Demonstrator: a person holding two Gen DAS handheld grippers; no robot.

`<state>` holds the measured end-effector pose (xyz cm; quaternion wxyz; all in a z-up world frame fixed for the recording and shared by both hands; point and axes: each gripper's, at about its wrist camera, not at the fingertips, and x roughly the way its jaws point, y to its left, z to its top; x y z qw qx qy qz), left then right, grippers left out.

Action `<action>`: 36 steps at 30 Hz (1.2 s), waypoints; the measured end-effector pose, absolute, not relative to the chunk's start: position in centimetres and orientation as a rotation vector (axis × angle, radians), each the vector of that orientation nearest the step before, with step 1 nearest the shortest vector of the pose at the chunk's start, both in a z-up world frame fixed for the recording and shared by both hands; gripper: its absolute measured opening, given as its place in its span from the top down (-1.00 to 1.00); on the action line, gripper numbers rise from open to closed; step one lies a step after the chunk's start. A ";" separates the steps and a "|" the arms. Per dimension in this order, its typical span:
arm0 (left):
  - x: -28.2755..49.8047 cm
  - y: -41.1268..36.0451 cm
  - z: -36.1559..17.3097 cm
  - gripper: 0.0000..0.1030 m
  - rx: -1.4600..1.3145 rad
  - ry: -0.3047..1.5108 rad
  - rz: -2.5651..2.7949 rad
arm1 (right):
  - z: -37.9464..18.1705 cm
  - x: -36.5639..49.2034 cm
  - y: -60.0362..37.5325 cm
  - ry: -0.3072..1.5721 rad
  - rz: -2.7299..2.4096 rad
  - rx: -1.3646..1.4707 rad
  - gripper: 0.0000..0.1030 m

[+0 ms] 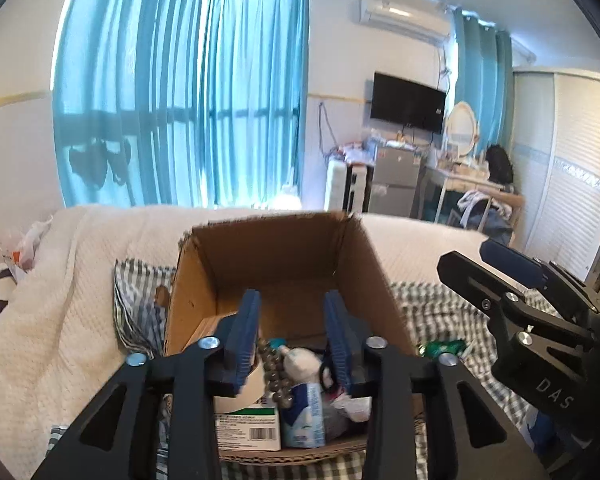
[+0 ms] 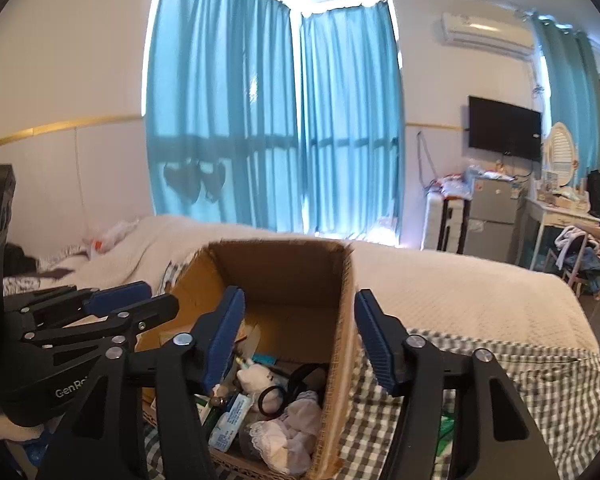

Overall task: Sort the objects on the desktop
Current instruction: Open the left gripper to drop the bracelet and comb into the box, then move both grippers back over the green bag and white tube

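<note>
Corrugated cardboard box [image 1: 284, 264] sits on checked cloth [image 2: 480, 372], stuffed with beads [image 1: 274, 376], a lacy white wad [image 2: 288, 436], cartons. Left gripper [image 1: 292, 332] and right gripper [image 2: 300, 340] both gape over it, empty. Lower contents hidden behind the fingers.

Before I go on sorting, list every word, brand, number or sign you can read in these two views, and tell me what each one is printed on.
"DAS": on the body of the right gripper, seen from the left wrist.
"GenRo", cut off: on the body of the left gripper, seen from the right wrist.
White and green box in the cardboard box: barcode and small print, too blurred to read.
Blue and white packet: print too blurred to read.
</note>
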<state>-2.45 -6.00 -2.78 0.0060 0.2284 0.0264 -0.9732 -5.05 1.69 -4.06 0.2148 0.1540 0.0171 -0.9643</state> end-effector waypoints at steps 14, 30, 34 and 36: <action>2.1 -3.7 1.4 -0.89 0.469 0.161 -3.118 | 1.0 -0.7 8.7 -0.024 -2.807 0.298 -0.99; 3.4 3.7 1.4 -1.00 0.447 0.093 -3.137 | 1.7 0.0 17.1 0.055 -2.973 0.391 -0.99; 2.7 5.9 0.4 -1.00 0.475 0.058 -3.150 | 0.7 -1.2 19.0 -0.011 -2.965 0.454 -0.99; 2.1 6.8 -0.3 -1.00 0.502 0.042 -3.156 | 0.0 -1.9 19.9 -0.050 -2.960 0.480 -0.99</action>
